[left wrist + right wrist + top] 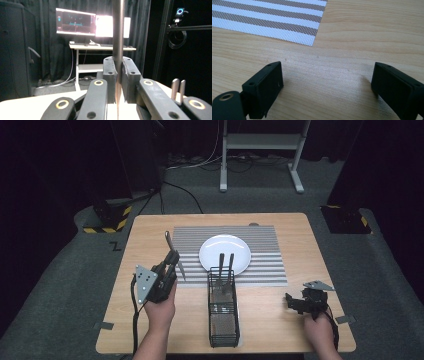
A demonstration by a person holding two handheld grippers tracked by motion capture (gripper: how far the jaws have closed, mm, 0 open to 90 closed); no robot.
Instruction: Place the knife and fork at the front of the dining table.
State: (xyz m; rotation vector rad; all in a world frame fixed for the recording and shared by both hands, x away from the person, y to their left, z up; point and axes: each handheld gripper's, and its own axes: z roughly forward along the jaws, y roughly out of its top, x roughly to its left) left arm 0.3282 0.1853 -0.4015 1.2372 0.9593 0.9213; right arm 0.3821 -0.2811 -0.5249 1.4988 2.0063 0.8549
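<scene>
Left gripper (171,259) clamped mid-length on the knife (173,256) left of the plate (225,254): stiff, light, slick metal, so grip the handle; right gripper (291,301) apart.

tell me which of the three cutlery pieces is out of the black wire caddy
The knife clamped in the left gripper, held over the left edge of the striped placemat. The other two pieces stand upright in the caddy.

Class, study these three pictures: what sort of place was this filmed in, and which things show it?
Probably a lab or recording studio, not a home: black curtains hang round the room, lit monitors stand on a desk, and hazard-striped stand bases flank a small wooden table laid with a plate.
</scene>
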